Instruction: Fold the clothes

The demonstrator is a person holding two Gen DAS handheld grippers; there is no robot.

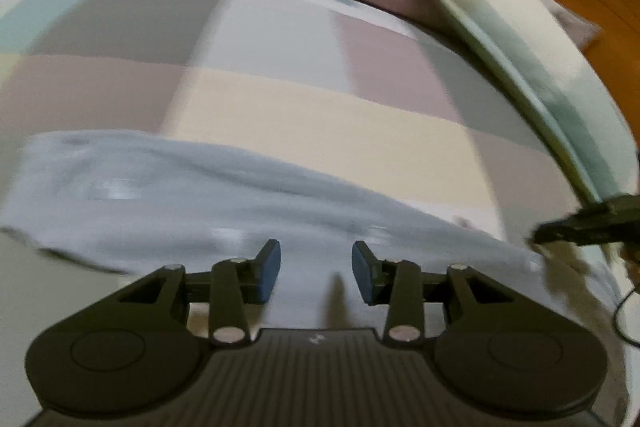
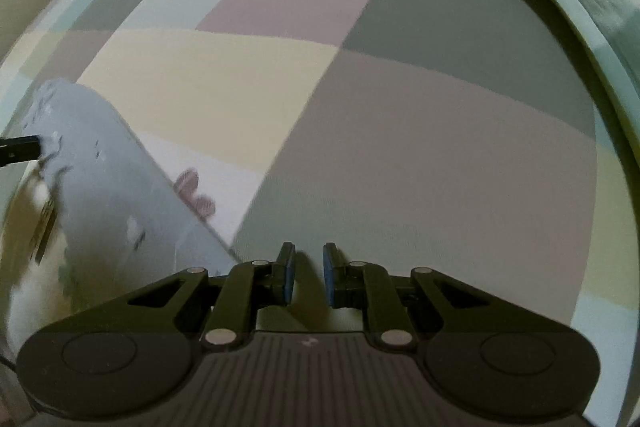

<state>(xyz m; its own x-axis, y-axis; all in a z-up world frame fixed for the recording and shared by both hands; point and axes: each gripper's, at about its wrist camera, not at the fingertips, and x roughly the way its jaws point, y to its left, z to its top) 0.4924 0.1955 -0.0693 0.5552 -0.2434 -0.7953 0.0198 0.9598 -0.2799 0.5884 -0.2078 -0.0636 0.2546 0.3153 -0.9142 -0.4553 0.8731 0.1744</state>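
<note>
Pale grey-blue cloth garment (image 1: 192,203) lay lengthwise near bed (image 2: 400,131) edge; left gripper (image 1: 316,273) and right gripper (image 2: 309,273) parted, empty. Pinch matching corners.

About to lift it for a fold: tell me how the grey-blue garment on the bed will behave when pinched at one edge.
The grey-blue garment lies flat with soft wrinkles on the patchwork bedspread, so it will probably droop limply. It looks thin, so likely light. The left gripper, jaws open, hovers above it; pushing would probably bunch it rather than slide it.

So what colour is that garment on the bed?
Light blue-grey garment, clearest in the left wrist view.
</note>
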